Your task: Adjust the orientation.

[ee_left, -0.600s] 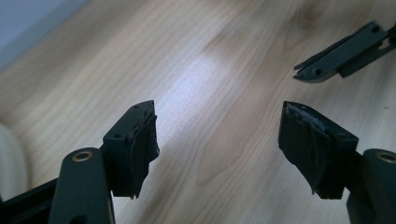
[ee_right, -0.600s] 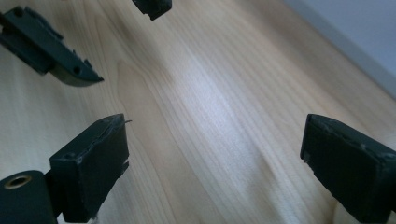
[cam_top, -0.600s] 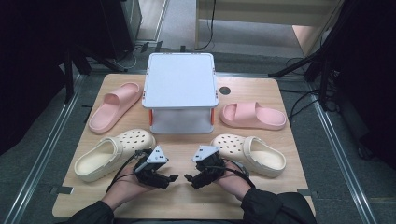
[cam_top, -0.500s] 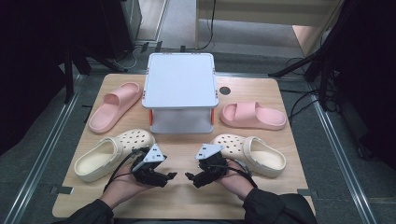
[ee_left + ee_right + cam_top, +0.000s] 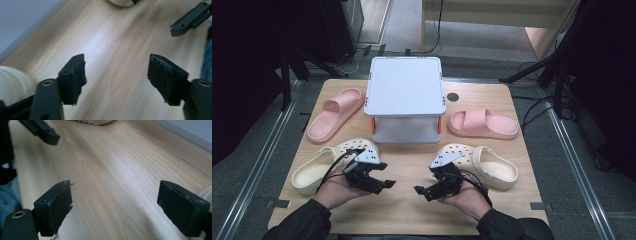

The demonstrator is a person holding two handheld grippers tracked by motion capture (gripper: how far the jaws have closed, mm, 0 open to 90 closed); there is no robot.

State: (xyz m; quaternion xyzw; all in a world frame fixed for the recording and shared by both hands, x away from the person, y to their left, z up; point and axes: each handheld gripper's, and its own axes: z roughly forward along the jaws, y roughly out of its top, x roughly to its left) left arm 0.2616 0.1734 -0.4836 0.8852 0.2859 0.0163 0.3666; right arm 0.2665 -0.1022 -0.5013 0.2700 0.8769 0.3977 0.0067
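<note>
Clogs (image 5: 323,167) (image 5: 484,164) are sitting near the surface's front edge, flanking both claws (image 5: 383,184) (image 5: 423,191), which are gaping wide, empty. Risk: trailing cables snagging a clog, dragging it.

- The high view is soft and a little grainy; the worktop (image 5: 412,210) is evenly lit, the surroundings very dark.
- Both gripper views show pale glare on the wood (near parts blurred).
</note>
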